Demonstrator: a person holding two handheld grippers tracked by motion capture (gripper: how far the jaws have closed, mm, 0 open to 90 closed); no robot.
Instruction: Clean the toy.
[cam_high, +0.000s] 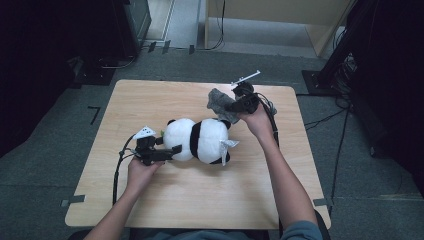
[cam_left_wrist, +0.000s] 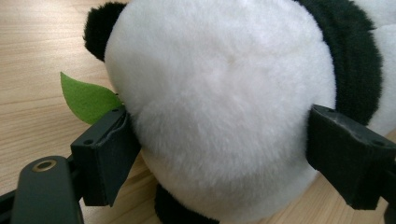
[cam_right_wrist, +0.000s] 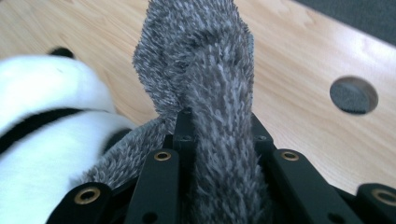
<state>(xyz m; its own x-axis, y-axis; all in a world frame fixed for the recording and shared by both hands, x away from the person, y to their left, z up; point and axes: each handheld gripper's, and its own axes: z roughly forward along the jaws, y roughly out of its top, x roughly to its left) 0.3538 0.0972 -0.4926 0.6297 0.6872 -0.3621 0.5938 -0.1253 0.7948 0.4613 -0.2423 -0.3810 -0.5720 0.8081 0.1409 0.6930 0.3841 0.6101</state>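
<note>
1. Panda plush (cam_high: 197, 140) lies on its side near the middle of the counter (cam_high: 200, 200), its round white end towards our left hand and its black-banded body running off to the right.

2. We hold the left gripper (cam_high: 172, 150) level against that white end. Its fingers (cam_left_wrist: 105, 156) stand wide apart, one on each flank of the ball of fur and pressing into it, so we judge the toy is pinned in place rather than lifted. A green felt leaf (cam_left_wrist: 86, 100) pokes out beside the near finger.

3. Our right gripper (cam_high: 235, 106) sits beyond the panda's far end, towards the back of the counter. Its fingers are drawn together and clamped on a grey fuzzy cloth (cam_right_wrist: 205, 74), which rises out of the grip in a bunched fold.

4. The lower trail of cloth runs down beside the panda's black-and-white body; whether it is attached there we cannot tell.

5. We read the split of work this way: the left anchors the plush so it cannot slide, and the right can then pull or drape the grey cloth against a steady body.

6. A round hole (cam_right_wrist: 353, 94) in the counter lies near the cloth, apart from it.
</note>
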